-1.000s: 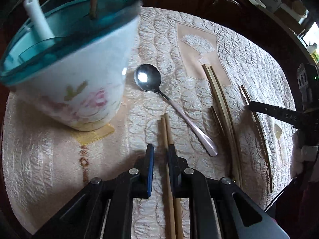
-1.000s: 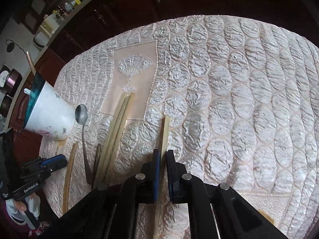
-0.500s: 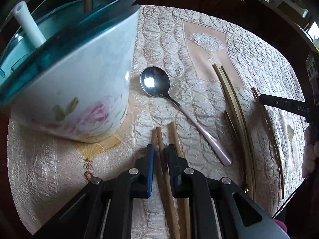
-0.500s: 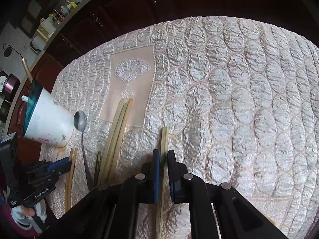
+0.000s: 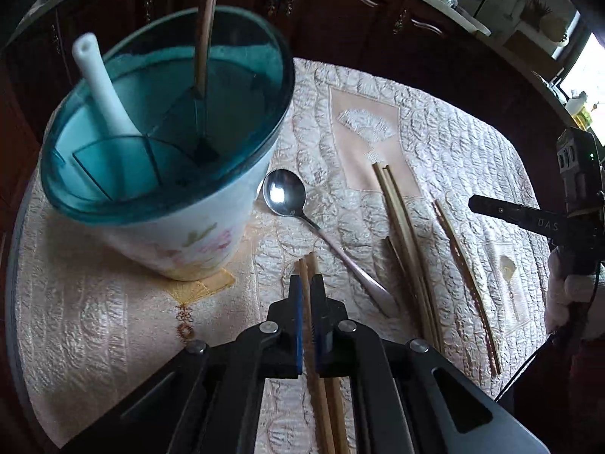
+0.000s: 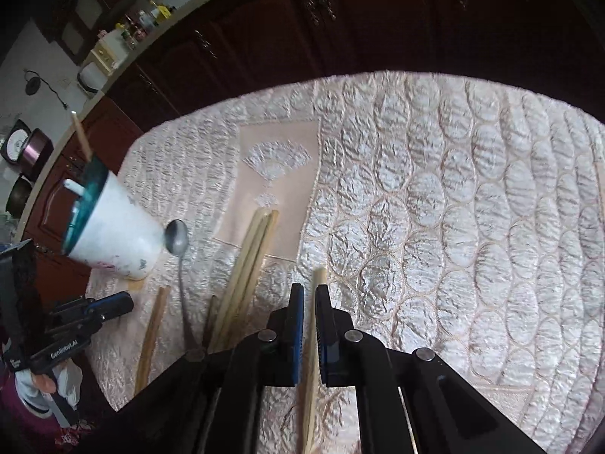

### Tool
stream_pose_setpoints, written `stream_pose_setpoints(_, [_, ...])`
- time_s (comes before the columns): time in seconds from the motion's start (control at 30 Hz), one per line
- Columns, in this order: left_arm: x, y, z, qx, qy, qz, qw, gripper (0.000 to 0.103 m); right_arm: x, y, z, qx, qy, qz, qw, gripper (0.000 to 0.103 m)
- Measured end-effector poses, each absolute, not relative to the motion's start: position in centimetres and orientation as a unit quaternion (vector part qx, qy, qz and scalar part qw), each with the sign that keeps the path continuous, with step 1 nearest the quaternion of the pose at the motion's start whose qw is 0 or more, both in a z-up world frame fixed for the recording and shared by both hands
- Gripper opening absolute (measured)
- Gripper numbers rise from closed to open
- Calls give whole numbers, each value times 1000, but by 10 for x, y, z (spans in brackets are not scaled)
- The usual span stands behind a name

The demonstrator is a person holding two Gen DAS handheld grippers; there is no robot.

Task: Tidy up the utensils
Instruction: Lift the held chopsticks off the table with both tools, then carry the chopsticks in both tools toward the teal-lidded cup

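Your left gripper (image 5: 307,283) has just squeezed its jaws shut on a pair of tan wooden chopsticks (image 5: 308,265) and lifted a little. A second ago they stood apart around the sticks. Your right gripper (image 6: 309,291) is closed on one pale wooden chopstick (image 6: 318,275), and it has come up too. So both are ready to carry. The white flowered holder with the teal rim (image 5: 166,143) stands far left on the quilted cream desk (image 5: 453,143). A silver spoon (image 5: 283,193) and more chopsticks (image 5: 401,219) lie between, still waiting.
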State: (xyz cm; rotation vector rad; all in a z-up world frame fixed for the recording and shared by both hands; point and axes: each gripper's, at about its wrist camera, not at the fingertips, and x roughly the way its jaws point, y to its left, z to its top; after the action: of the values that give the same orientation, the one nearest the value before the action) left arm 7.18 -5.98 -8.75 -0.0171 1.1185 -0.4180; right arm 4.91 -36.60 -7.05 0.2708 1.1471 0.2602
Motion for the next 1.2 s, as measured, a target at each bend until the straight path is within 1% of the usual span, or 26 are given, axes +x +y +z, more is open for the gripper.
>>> stream_pose_setpoints(0.17, [71,-71,-107,-3,552,-194,811,3,47,-371,-78,122,553,109,817,7])
stream_pose_setpoints(0.23, [66,-72,-114,-6,560,-197,804,4,49,-368,-90,120,573,106,803,11])
stream_pose_setpoints(0.3, [63,-76,-119,-4,560,-198,804,5,48,-366,-100,120,580,92,800,12])
stream_pose_setpoints(0.33, [64,-77,-121,-4,560,-197,805,5,49,-366,-102,122,578,88,802,15])
stream_pose_setpoints(0.53, [78,-79,-130,8,564,-193,803,5,63,-359,-109,116,586,85,798,15])
stream_pose_setpoints(0.63, [84,-82,-131,16,564,-196,802,5,73,-358,-120,131,592,87,791,16])
stream_pose_setpoints(0.77, [83,-84,-132,29,568,-195,799,5,75,-353,-123,130,585,89,796,16])
stream_pose_setpoints(0.8, [83,-83,-135,33,571,-193,798,7,74,-353,-122,127,583,91,797,13])
stream_pose_setpoints(0.83, [82,-81,-133,30,570,-194,798,8,73,-352,-120,125,581,93,798,9])
stream_pose_setpoints(1.0, [70,-70,-120,11,549,-203,811,7,57,-353,-96,126,555,105,816,7])
stream_pose_setpoints(1.2, [47,-47,-67,-19,503,-217,836,6,31,-357,-46,137,509,124,841,7])
